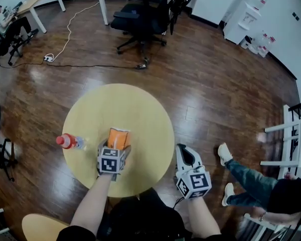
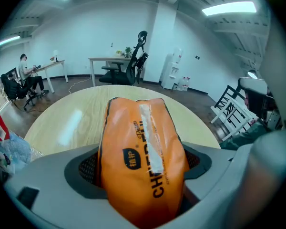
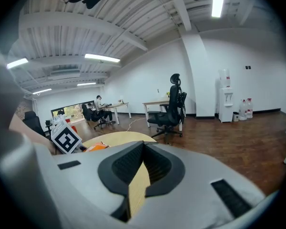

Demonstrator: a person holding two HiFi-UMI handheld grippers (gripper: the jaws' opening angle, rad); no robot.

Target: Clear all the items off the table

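An orange snack bag (image 1: 118,136) stands near the front edge of the round yellow table (image 1: 125,104). My left gripper (image 1: 115,147) is shut on it. In the left gripper view the bag (image 2: 143,156) fills the space between both dark pads (image 2: 88,168). A plastic bottle (image 1: 69,141) with a red cap lies on the table's left edge, left of that gripper; its crinkled body (image 2: 9,149) shows at the left gripper view's edge. My right gripper (image 1: 183,152) hovers off the table's right front edge, shut and holding nothing (image 3: 142,144).
A black office chair (image 1: 140,19) and a floor cable (image 1: 70,29) lie beyond the table. A person's legs (image 1: 246,179) and a white rack (image 1: 293,144) are at the right. A yellow seat (image 1: 40,227) sits at the front left. A person sits at a far desk (image 1: 5,21).
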